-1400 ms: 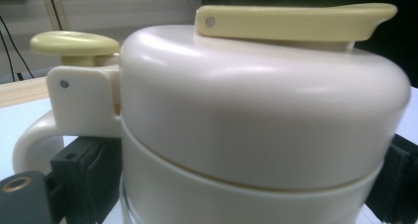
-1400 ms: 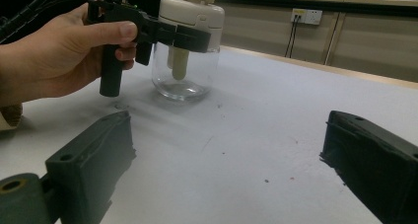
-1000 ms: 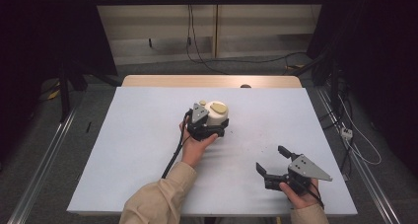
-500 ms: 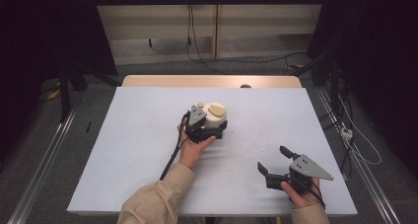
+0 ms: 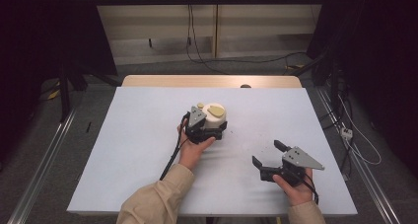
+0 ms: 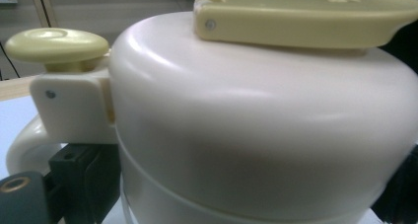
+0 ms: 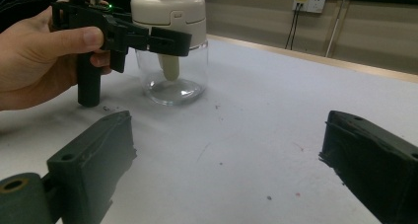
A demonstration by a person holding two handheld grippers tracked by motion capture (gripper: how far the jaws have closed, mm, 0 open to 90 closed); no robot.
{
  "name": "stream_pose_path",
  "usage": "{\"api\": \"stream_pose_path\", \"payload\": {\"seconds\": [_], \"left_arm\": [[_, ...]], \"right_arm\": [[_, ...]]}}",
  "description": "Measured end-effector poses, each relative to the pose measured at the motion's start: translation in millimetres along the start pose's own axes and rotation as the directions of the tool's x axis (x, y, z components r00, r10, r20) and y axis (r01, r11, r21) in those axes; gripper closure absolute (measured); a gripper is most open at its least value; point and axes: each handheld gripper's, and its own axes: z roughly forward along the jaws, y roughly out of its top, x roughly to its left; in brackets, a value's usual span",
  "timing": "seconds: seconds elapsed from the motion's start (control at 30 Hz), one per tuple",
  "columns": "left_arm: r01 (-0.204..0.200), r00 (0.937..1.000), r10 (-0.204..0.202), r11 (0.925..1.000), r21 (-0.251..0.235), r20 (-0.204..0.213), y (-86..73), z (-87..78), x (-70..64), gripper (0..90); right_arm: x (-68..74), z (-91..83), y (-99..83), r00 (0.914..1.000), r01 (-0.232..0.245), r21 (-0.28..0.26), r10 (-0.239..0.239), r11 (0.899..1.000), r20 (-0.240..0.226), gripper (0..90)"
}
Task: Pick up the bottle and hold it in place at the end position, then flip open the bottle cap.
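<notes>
I had the left gripper (image 5: 213,130) clamped round the glass jar (image 7: 172,76) just under its cream lid (image 5: 215,113), steadying it mid-table; nearer me and right of the jar, the right gripper (image 5: 268,155) waited with jaws apart
</notes>
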Motion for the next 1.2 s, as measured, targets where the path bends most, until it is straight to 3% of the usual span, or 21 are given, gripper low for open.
{"api": "stream_pose_path", "payload": {"seconds": [0.07, 0.17, 0.6, 1.0, 1.2], "left_arm": [[-0.034, 0.9993, 0.034, 0.9994, 0.010, -0.015, -0.5, 0.7, -2.3, 4.8], [-0.018, 0.9997, 0.018, 0.9998, 0.009, -0.020, -0.2, 0.8, -2.6, 5.0], [-0.021, 0.9995, 0.022, 0.9997, 0.009, -0.021, -0.2, 0.7, -2.8, 5.1], [-0.014, 0.9997, 0.014, 0.9997, 0.021, -0.020, 0.9, -0.9, -2.7, 5.2], [-0.011, 0.9995, 0.012, 0.9998, 0.018, -0.029, 0.7, -0.7, -3.4, 5.2]], "right_arm": [[0.2, 4.9, 1.0, 0.9999, -0.001, 0.007, 0.001, 1.000, -0.012, 5.3], [0.8, 10.1, 2.7, 0.9998, -0.003, 0.013, 0.003, 1.000, -0.022, 5.5], [4.7, 27.4, 13.2, 0.9990, -0.006, 0.041, 0.007, 0.999, -0.044, 4.8], [5.3, 44.1, 32.0, 0.9996, -0.016, 0.044, 0.017, 0.999, -0.022, 7.0], [8.0, 53.0, 40.6, 0.9988, -0.030, 0.051, 0.032, 0.998, -0.038, 7.0]]}}
